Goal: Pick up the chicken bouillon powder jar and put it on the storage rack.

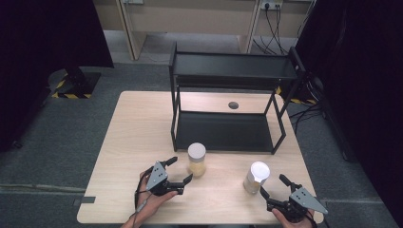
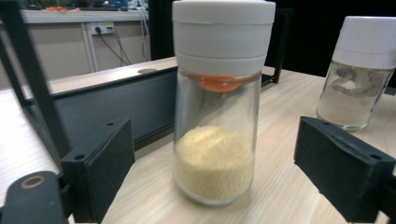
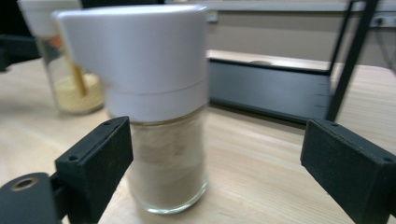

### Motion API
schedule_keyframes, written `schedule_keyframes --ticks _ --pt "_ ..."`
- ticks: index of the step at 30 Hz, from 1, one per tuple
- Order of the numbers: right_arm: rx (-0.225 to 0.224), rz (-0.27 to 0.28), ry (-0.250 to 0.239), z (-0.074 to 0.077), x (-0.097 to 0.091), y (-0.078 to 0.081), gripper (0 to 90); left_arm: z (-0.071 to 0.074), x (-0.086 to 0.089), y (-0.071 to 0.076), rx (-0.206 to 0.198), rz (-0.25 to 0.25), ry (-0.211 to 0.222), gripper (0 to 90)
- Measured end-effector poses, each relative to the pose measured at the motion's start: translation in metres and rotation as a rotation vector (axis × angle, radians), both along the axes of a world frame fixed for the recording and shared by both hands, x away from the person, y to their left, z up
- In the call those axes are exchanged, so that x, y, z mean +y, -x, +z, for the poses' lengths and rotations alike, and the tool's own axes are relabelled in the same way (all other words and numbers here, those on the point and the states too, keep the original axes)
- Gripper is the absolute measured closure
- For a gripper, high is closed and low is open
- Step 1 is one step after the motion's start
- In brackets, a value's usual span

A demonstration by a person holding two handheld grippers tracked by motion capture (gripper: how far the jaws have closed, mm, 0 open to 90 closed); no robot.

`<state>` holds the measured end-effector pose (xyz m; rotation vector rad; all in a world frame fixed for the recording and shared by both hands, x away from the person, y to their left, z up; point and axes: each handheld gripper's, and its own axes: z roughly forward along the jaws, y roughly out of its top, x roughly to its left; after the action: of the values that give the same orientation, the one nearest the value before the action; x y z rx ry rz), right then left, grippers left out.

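- Our left gripper [image 1: 182,170] sits at the near edge of the table with its black jaws spread wide, holding nothing; in the left gripper view the pads [image 2: 102,165] stand either side of a gap, neither touching glass
- Between those jaws stands the clear glass shaker with a white cap and yellow granules [image 2: 218,100], upright on the wood, just in front of the rack's lower shelf; from above it shows just beside the gripper's tips [image 1: 196,159]
- Our right gripper [image 1: 275,188] is likewise spread and empty, aimed at the second glass shaker with a white cap and pale powder [image 1: 256,177], which stands upright near the right front of the table; in the right gripper view the shaker [image 3: 156,109] is close to the left pad, well clear of the right one
- Beyond both jars stands the black two-tier metal rack [image 1: 233,100] on the light wooden table [image 1: 138,123], both shelves bare
- We judge this as the approach before the grasp: each gripper lined up on its jar, nothing lifted
- Next calls for easing forward until each glass body is centred, the right one shifted sideways first, then closing below the cap without tipping
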<state>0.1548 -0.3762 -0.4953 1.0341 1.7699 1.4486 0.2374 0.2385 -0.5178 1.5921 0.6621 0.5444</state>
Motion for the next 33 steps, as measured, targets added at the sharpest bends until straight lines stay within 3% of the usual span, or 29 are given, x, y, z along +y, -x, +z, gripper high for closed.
schedule_keyframes --ticks 6,13,33 --pt "-0.024 -0.041 0.001 -0.003 0.005 0.006 9.4 -0.002 0.001 0.003 -0.017 -0.001 0.001 10.6" --pt "-0.031 -0.053 -0.019 -0.006 0.005 0.008 9.2 -0.002 0.001 0.002 -0.005 -0.006 0.019 10.8" --pt "-0.020 -0.067 -0.042 -0.006 0.004 0.008 8.6 0.016 -0.013 -0.012 -0.059 -0.031 0.029 14.2"
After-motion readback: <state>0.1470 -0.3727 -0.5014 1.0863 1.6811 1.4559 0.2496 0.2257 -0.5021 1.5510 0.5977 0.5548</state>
